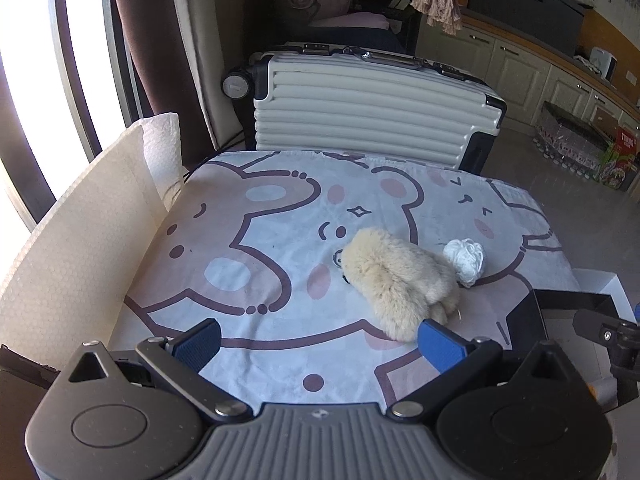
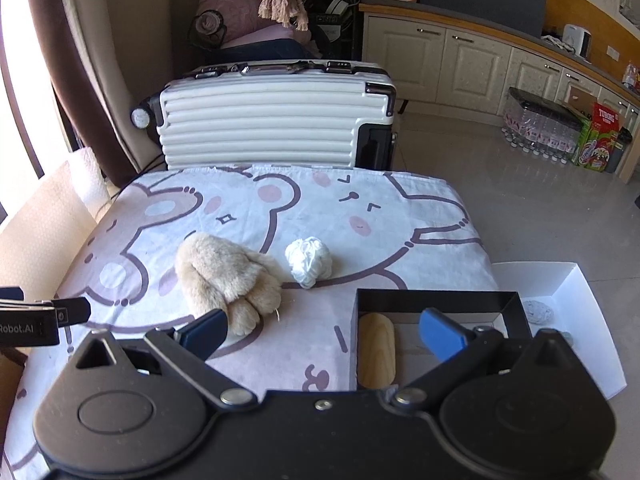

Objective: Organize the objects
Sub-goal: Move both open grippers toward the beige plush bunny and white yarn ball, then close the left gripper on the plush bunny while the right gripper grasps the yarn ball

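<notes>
- The left gripper (image 1: 320, 346) hangs over the near edge of the bear-print cloth (image 1: 248, 248), jaws spread wide and holding nothing
- The plush paw (image 1: 396, 280) lies on the cloth just ahead of its right blue finger, toes pointing toward the tool
- A white yarn ball (image 1: 466, 260) sits just beside the paw, on its far right
- The right gripper (image 2: 324, 334) is also wide apart and empty; its left finger is near the paw's toes, its right finger over the black box (image 2: 436, 300)
- A wooden piece (image 2: 376, 354) lies inside that box
- A white tray (image 2: 576, 292) sits right of the box, with a small grey object in it
</notes>
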Demonstrator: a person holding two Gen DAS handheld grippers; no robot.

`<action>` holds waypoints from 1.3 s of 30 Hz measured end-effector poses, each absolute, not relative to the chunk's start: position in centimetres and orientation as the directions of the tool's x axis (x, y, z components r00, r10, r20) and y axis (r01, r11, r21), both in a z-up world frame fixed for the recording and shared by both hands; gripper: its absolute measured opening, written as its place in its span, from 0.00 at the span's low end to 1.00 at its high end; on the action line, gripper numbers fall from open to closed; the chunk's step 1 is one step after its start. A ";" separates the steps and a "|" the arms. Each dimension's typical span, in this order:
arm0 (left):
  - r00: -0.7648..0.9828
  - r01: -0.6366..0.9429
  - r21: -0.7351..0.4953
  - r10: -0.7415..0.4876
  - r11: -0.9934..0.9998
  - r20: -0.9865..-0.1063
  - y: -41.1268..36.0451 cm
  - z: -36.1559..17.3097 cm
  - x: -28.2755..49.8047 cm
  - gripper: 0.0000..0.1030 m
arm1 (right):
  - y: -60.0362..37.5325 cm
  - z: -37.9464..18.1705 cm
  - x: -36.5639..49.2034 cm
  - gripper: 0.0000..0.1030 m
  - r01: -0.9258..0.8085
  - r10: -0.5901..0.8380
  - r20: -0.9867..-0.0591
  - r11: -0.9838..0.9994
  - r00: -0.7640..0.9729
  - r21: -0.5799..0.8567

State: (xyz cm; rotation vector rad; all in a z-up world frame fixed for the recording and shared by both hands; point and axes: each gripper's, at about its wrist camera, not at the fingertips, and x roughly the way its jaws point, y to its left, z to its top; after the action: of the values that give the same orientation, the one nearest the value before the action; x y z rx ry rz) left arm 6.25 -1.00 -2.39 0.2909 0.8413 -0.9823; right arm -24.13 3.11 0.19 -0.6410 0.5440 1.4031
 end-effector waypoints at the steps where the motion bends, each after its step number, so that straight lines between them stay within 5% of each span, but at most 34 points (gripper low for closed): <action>1: 0.277 0.815 -0.161 -0.619 0.557 -0.735 -1.1 -2.4 6.4 1.00 | 3.3 0.2 -24.0 1.00 -0.996 0.722 -0.686 0.059 0.094 -0.074; 20: 0.161 0.659 -0.411 -0.652 0.630 -0.741 -6.2 -6.2 8.8 1.00 | 9.1 -2.6 -21.4 0.98 -0.982 0.694 -0.712 0.188 0.112 0.028; 26: 0.105 0.539 -0.535 -0.683 0.650 -0.723 -7.2 -7.8 10.2 0.99 | 12.8 -3.8 -20.7 0.75 -0.977 0.642 -0.764 0.197 0.063 0.086; 31: 0.085 0.454 -0.611 -0.714 0.649 -0.695 -8.1 -8.8 11.0 0.98 | 16.6 -5.1 -21.4 0.39 -0.976 0.612 -0.787 0.121 -0.071 0.182; 39: 0.038 0.404 -0.680 -0.754 0.612 -0.656 -9.7 -10.6 11.7 0.96 | 20.8 -9.2 -21.6 0.08 -0.924 0.606 -0.784 0.209 -0.134 0.319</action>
State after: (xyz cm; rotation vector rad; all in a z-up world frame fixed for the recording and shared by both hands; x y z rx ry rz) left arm 11.72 -9.74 -10.57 -0.3490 1.2414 -0.9160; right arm -21.64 20.84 -9.21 -0.4039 1.0294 1.3801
